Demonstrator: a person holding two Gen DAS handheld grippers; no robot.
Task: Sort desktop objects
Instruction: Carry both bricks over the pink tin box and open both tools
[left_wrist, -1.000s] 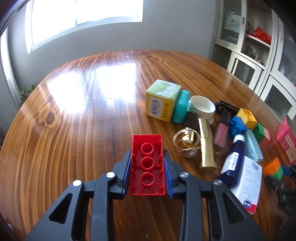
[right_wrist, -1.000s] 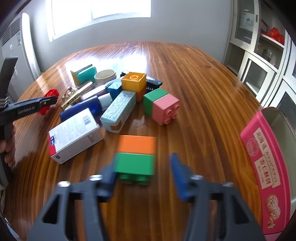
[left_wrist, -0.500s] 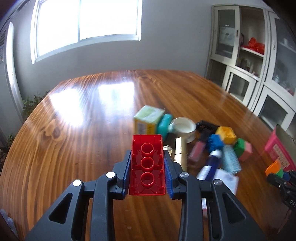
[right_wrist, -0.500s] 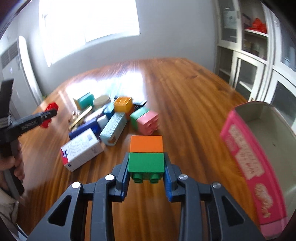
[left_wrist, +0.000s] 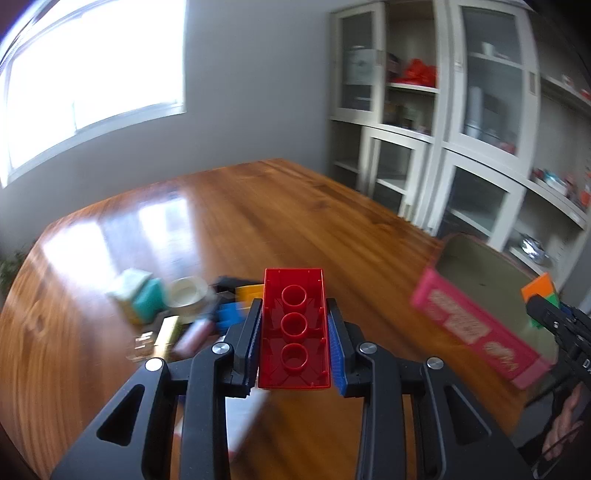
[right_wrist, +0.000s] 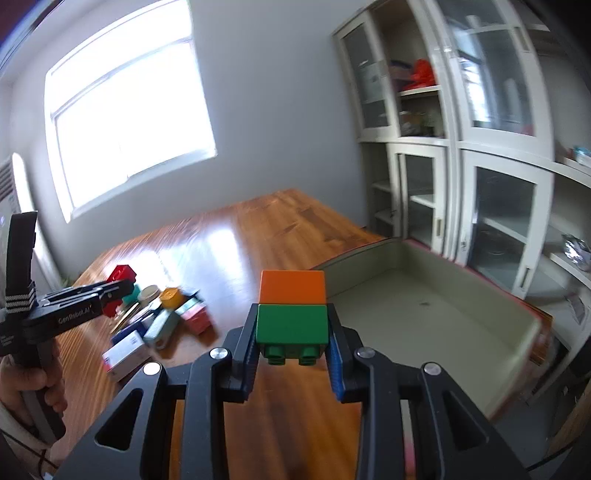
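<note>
My left gripper (left_wrist: 294, 345) is shut on a red brick (left_wrist: 293, 328), underside up, held high above the wooden table (left_wrist: 258, 221). My right gripper (right_wrist: 291, 347) is shut on an orange-and-green brick stack (right_wrist: 291, 310), held in the air beside the open pink box (right_wrist: 424, 314). In the left wrist view the pink box (left_wrist: 476, 325) lies to the right, with the right gripper and its stack (left_wrist: 541, 291) over its far end. In the right wrist view the left gripper with the red brick (right_wrist: 120, 275) is at the left.
A blurred pile of boxes, bricks, a cup and bottles (left_wrist: 177, 306) lies on the table at the left; it also shows in the right wrist view (right_wrist: 159, 321). White glass-door cabinets (left_wrist: 461, 129) stand behind the table at the right.
Both grippers have lifted with their bricks and swung right toward the pink box. The right gripper closed on the orange-and-green stack a second ago and now holds it by the box.
</note>
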